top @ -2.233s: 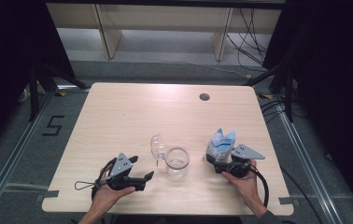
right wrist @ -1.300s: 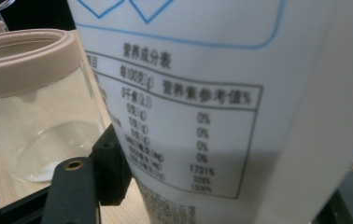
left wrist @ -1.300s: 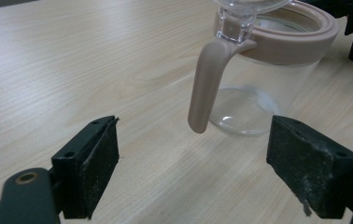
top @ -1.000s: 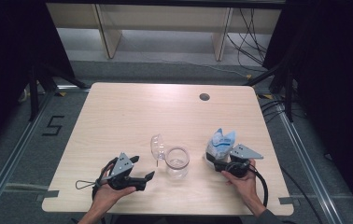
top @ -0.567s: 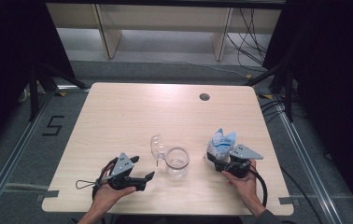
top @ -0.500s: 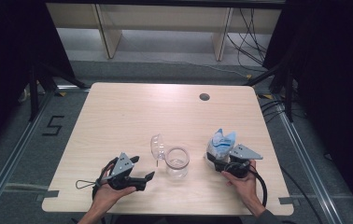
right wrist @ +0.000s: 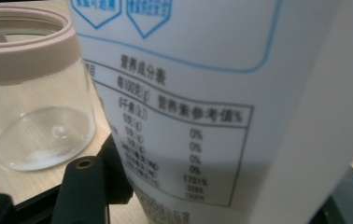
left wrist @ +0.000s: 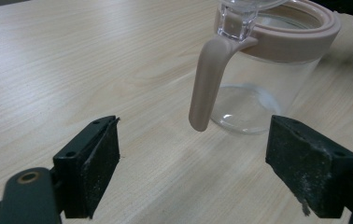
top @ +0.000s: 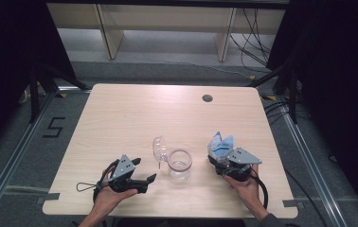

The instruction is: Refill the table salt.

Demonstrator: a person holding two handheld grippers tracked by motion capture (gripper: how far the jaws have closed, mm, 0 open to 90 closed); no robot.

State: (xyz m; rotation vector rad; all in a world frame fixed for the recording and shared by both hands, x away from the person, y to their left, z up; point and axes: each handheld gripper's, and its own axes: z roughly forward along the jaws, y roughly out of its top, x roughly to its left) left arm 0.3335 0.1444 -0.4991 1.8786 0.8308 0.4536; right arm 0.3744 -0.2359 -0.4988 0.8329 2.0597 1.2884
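High view: my two hands come in from the near edge of the pale wooden worktop, one gripper in each.
Jar: the clear glass jar with a beige plastic rim stands upright between my grippers, near the front edge; its clear hinged lid is tipped open on the jar's left side.
Pouch: the white pouch with blue print stands upright in my right gripper, just right of the jar and apart from it.
Open room: the whole far half of the worktop is bare wood, apart from a small dark round hole near the back right; the left third is bare too.
Edges: both hands sit close to the front edge; my right gripper is well in from the right edge.
Left gripper: my left gripper lies low over the wood, pointing right toward the jar, jaws spread wide and holding nothing.
Left gripper view: the jar's beige latch tab hangs down its side, ahead of and between my black pads; neither pad touches it.
Right gripper view: the pouch is pinched between my jaws, its printed table facing the camera, with the jar close at its left.
Left hand: wrapped around the gripper body, forearm angled in from below.
Right hand: gripping from behind, wrist near the front edge.
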